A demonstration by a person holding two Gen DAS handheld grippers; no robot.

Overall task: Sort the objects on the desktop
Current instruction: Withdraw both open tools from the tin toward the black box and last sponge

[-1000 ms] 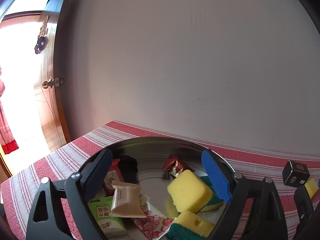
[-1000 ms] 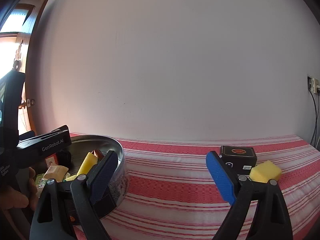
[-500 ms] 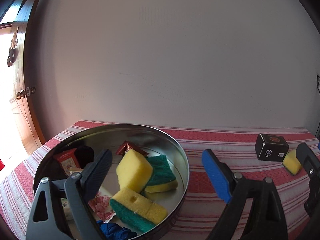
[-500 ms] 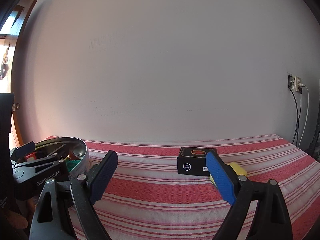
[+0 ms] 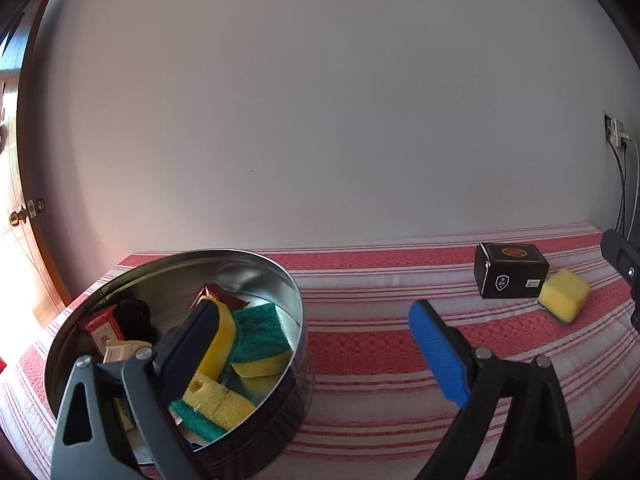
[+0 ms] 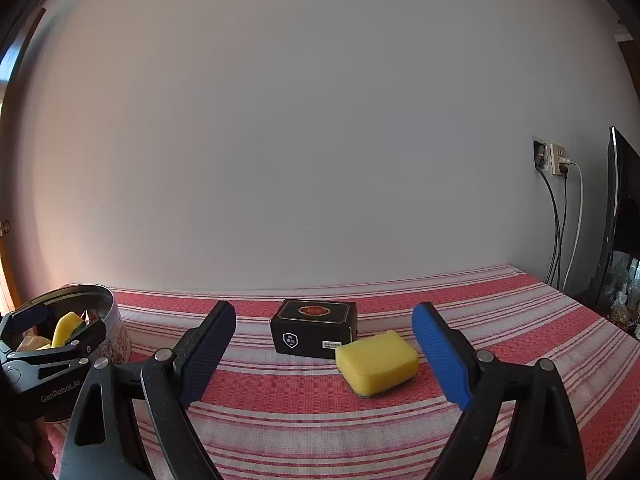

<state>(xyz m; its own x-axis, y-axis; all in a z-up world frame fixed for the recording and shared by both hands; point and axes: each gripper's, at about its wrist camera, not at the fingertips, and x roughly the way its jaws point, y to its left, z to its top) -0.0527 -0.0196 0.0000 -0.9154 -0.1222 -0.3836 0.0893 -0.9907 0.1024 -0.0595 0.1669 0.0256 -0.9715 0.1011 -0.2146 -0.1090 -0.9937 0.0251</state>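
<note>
A round metal tin (image 5: 288, 280) stands on the striped cloth at the left and holds several yellow-green sponges (image 5: 256, 340), snack packets and a dark object. My left gripper (image 5: 316, 352) is open and empty, with its left finger over the tin. A black box (image 6: 314, 330) and a yellow sponge (image 6: 376, 360) lie side by side on the cloth ahead of my right gripper (image 6: 324, 356), which is open and empty. The box (image 5: 510, 274) and sponge (image 5: 564, 294) also show in the left wrist view. The tin (image 6: 116, 320) sits at the left of the right wrist view.
A red and white striped cloth (image 6: 400, 432) covers the table against a plain wall. A wall socket with cables (image 6: 554, 160) and a dark screen (image 6: 620, 208) are at the right. A wooden door (image 5: 24, 216) is at the left.
Both grippers have swung to the right. The tin has shifted left in both views, and the black box and yellow sponge now lie centred before the right gripper.
</note>
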